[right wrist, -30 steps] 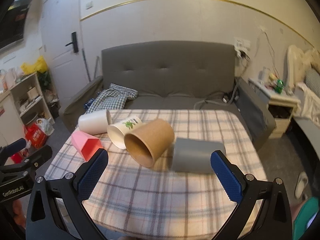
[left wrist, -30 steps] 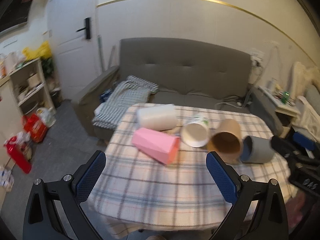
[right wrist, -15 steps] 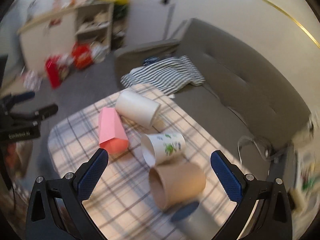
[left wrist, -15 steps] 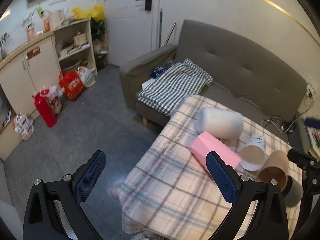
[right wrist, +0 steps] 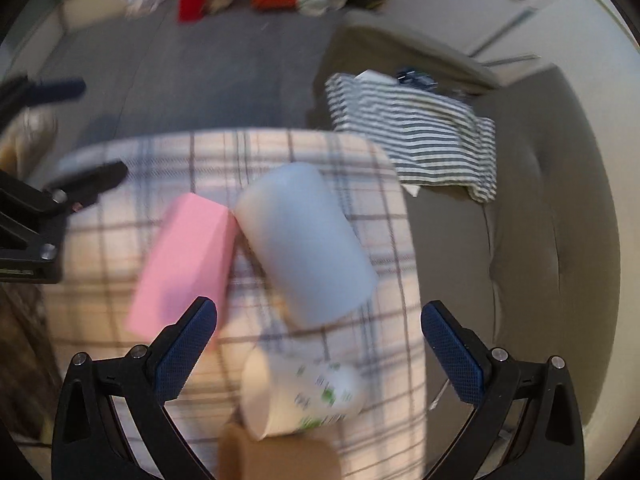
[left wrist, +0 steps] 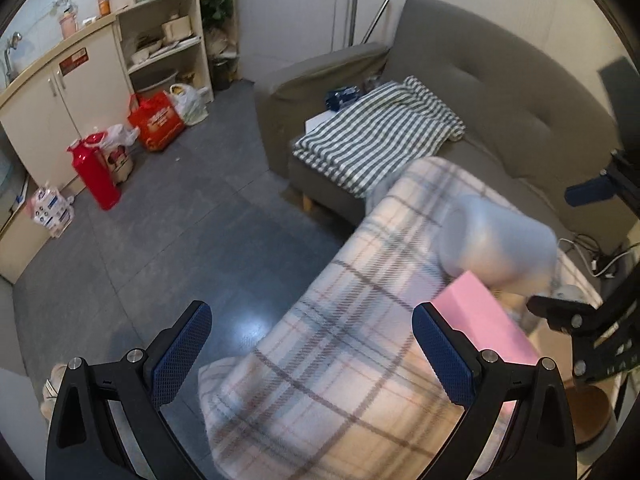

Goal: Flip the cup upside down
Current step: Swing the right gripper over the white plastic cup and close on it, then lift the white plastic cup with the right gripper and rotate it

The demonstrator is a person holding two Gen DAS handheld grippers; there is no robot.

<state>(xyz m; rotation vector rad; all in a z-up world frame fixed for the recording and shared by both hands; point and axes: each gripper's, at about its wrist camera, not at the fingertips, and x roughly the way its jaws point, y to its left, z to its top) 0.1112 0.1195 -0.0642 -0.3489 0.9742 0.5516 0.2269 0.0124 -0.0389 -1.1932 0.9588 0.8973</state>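
Several cups lie on their sides on a plaid-covered table (left wrist: pixel 320 360). A frosted white cup (right wrist: pixel 304 240) lies beside a pink faceted cup (right wrist: pixel 184 264); both also show in the left wrist view, white (left wrist: pixel 496 240) and pink (left wrist: pixel 484 328). A white paper cup with green print (right wrist: pixel 300 396) and a brown paper cup (right wrist: pixel 276 458) lie nearer. My right gripper (right wrist: pixel 318 344) is open above the white and printed cups. My left gripper (left wrist: pixel 312 352) is open and empty over the table's left edge.
A grey sofa (left wrist: pixel 480 80) with a striped cloth (left wrist: pixel 376 136) stands behind the table. The floor to the left holds a red bottle (left wrist: pixel 94 176), bags and a cabinet (left wrist: pixel 60 92). The right gripper's body (left wrist: pixel 592 344) reaches into the left wrist view.
Both cameras have swung left and tilted down. The right gripper has moved over the white and pink cups. The left gripper has shifted past the table's left edge. Both stay open.
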